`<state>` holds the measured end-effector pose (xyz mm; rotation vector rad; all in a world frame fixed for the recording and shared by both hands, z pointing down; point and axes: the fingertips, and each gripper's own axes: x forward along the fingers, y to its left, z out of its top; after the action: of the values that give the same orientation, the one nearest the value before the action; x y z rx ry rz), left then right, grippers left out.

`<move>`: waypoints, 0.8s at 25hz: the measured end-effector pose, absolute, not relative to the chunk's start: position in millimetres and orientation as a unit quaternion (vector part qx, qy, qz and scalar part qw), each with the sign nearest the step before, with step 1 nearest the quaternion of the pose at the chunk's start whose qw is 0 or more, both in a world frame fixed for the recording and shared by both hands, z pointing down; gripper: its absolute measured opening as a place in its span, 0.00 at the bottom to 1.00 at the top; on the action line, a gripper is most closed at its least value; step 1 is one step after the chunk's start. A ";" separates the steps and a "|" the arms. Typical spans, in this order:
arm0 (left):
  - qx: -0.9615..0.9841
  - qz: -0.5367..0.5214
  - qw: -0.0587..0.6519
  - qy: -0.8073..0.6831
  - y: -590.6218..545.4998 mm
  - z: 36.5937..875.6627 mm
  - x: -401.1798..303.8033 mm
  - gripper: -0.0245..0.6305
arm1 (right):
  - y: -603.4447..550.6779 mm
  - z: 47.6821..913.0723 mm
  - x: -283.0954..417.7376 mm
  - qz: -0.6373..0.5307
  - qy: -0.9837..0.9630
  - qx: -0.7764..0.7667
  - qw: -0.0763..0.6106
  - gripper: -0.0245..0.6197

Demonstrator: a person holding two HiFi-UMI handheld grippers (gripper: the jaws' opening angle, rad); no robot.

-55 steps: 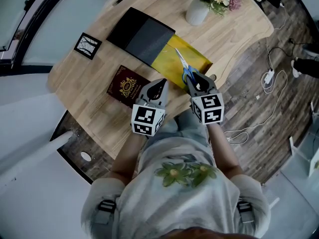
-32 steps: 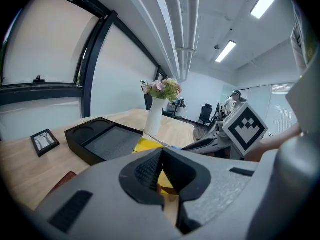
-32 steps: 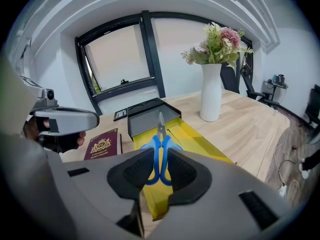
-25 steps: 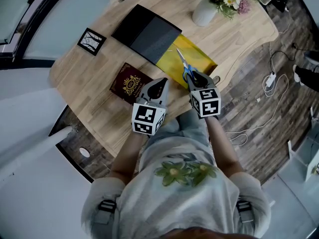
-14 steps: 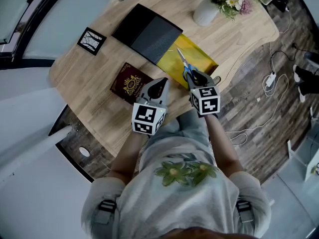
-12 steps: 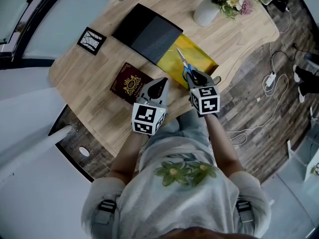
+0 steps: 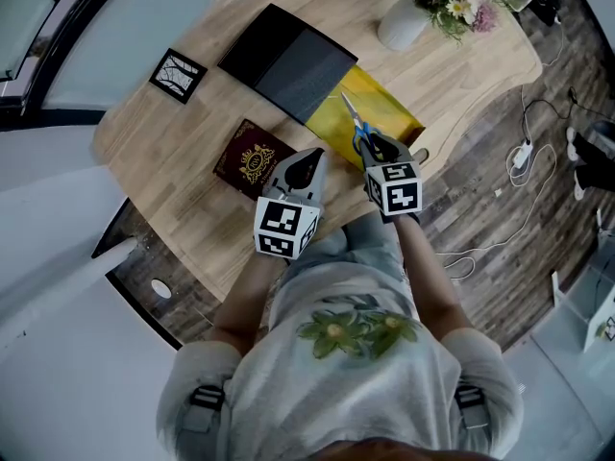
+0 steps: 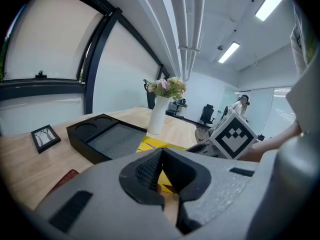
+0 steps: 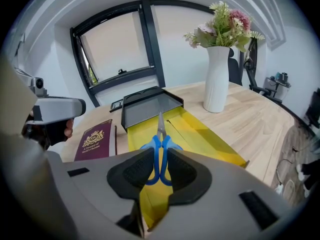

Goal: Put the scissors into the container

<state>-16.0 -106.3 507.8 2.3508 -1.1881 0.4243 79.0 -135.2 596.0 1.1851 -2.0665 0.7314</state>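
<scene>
The scissors [image 9: 159, 151] have blue handles and a steel blade that points at the black container [image 9: 149, 106]. My right gripper [image 9: 159, 170] is shut on the handles and holds the scissors over a yellow folder [image 9: 202, 130]. In the head view the scissors [image 7: 353, 123] hang above the yellow folder [image 7: 384, 113], just short of the black container [image 7: 286, 63], with the right gripper [image 7: 381, 152] behind them. My left gripper [image 7: 306, 169] is shut with nothing in it, near the table's front edge, beside the right one. In its own view the left gripper [image 8: 161, 156] has its jaws closed together.
A maroon passport [image 7: 252, 161] lies left of the folder. A white vase [image 7: 404, 25] of flowers stands at the far right, and a small framed picture [image 7: 177, 69] lies at the far left. Cables run over the floor [image 7: 500, 190] to the right.
The right gripper has edged slightly forward with the scissors still in it. The left gripper has stayed where it was. The head view has shifted a little.
</scene>
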 end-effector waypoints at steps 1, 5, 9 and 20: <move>0.856 0.154 0.235 -0.433 -106.8 508.2 -16.5 0.05 | -135.5 597.0 78.7 0.278 -0.785 0.450 0.321 0.17; 0.856 0.153 0.237 -0.433 -107.8 510.2 -16.5 0.05 | -136.4 601.6 78.2 0.282 -0.782 0.451 0.325 0.17; 0.857 0.151 0.240 -0.431 -109.1 511.1 -13.5 0.05 | -137.8 606.9 78.9 0.284 -0.779 0.450 0.332 0.17; 0.857 0.153 0.244 -0.428 -113.0 515.2 -10.1 0.05 | -142.3 622.7 82.1 0.296 -0.770 0.447 0.345 0.17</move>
<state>-10.1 -113.0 515.2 2.3392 -1.1684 0.4178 82.1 -142.3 622.7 1.1606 -2.0006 0.7693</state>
